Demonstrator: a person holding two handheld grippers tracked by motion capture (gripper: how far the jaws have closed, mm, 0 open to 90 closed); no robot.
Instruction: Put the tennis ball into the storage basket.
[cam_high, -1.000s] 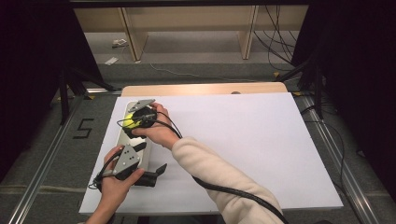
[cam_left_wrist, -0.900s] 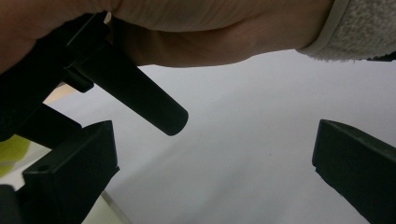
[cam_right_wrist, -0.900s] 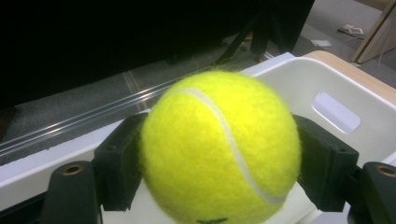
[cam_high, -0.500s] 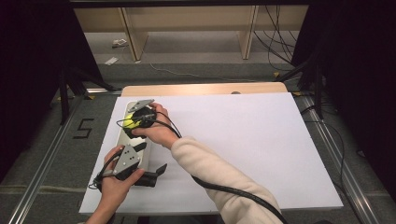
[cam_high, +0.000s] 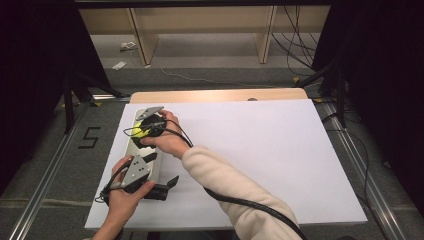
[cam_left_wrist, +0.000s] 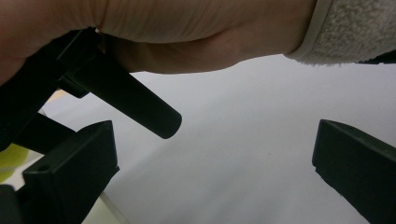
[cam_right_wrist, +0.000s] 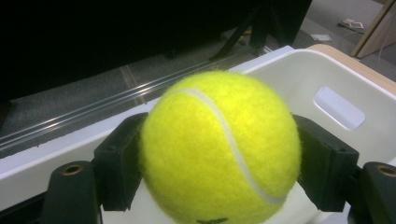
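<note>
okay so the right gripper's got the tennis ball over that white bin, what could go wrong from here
1. The tennis ball is round and fuzzy, pinched between the right gripper jaws at its sides alone; it might slip or roll out.
2. It hangs near the white bin rim; released here, it could bounce off the wall and onto the table.
3. The left gripper, jaws open, lies close under the right forearm; the two might bump.
</note>
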